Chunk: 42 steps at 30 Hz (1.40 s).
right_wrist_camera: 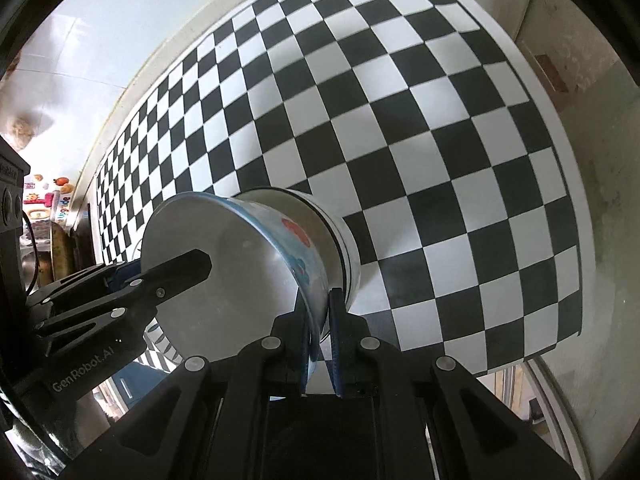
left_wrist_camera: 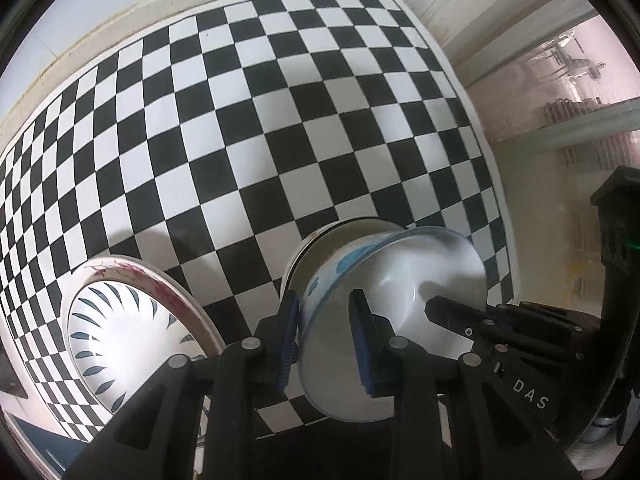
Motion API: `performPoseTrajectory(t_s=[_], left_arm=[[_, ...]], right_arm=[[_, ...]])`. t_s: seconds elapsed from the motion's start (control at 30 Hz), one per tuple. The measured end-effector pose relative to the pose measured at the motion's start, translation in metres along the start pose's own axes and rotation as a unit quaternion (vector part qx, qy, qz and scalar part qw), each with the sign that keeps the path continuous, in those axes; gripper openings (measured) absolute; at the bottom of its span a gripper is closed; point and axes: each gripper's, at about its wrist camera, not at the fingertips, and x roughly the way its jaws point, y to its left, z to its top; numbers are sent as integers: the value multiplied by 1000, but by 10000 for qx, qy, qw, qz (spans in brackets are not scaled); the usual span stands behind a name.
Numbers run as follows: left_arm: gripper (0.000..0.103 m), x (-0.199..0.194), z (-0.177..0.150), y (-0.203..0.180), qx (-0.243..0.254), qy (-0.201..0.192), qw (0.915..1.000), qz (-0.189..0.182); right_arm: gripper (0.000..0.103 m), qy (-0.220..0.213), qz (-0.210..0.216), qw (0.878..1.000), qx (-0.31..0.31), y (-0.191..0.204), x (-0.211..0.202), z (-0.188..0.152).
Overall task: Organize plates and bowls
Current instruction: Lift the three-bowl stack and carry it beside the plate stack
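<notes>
A white bowl with blue and red painted marks (left_wrist_camera: 404, 280) (right_wrist_camera: 240, 264) rests nested in a second white bowl (left_wrist_camera: 320, 248) (right_wrist_camera: 340, 236) on the checkered cloth. My left gripper (left_wrist_camera: 326, 340) straddles the near rim, pads a little apart from the wall on each side. My right gripper (right_wrist_camera: 320, 340) is shut on the opposite rim of the painted bowl; it also shows in the left wrist view (left_wrist_camera: 460, 316). The left gripper shows in the right wrist view (right_wrist_camera: 172, 272). A stack of plates with blue leaf marks (left_wrist_camera: 120, 328) lies to the left.
The black-and-white checkered cloth (left_wrist_camera: 280, 140) (right_wrist_camera: 400, 140) covers the table up to a white wall at the back. A glass shelf with metal items (left_wrist_camera: 580, 108) stands at the right. Kitchen clutter (right_wrist_camera: 40, 208) sits at the left edge.
</notes>
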Motion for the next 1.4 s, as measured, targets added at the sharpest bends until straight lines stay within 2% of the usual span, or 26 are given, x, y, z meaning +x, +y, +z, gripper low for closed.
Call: performPoseTrajectory(t_s=[0.27,0.77,0.97,1.4], left_arm=[[23,9,4,8,-69,67,9999,77],[23,14,3,13,-207,192,9996,73],[23,16,4,17,-306,232,9993,32],[23,11,1,11,-215,155,9996,103]], right_arm=[[9,49,-52,10000,29,1,11,9],[10,169,-550,9980,-251,23,13,20],[13,258,-541,9979,-243,26,11,21],[13,217,-589,9972,-409,24,4,18]])
